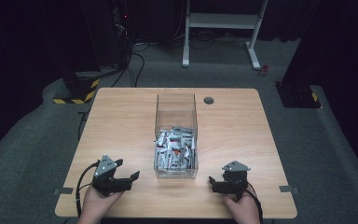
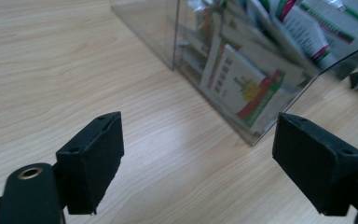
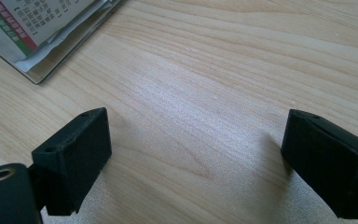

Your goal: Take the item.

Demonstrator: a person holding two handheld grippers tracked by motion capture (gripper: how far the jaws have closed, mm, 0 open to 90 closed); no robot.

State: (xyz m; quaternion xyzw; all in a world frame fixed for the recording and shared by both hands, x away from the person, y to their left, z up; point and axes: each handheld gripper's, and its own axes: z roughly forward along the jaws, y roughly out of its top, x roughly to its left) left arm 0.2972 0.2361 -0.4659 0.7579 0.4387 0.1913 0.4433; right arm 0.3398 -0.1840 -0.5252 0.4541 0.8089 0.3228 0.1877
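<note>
A clear plastic box [image 1: 176, 116] stands in the middle of the wooden table [image 1: 121, 121]. Its near half is packed with several white printed sachets [image 1: 175, 151]. My left gripper [image 1: 128, 169] rests near the front edge, left of the box, jaws open and angled toward it with nothing between them. The left gripper view has its own open jaws [image 2: 198, 140] over bare wood, the box's near corner [image 2: 256, 135] and the sachets [image 2: 242, 84] just ahead. My right gripper [image 1: 219, 175] sits right of the box, open and empty. Its own view [image 3: 196, 135] catches the box's corner [image 3: 42, 77] at upper left.
A round cable hole [image 1: 209, 100] sits near the table's far edge. Beyond the table are grey carpet, a white desk frame [image 1: 223, 28], and black stands with yellow-striped bases [image 1: 77, 88] at the far left. Bare wood lies on both sides of the box.
</note>
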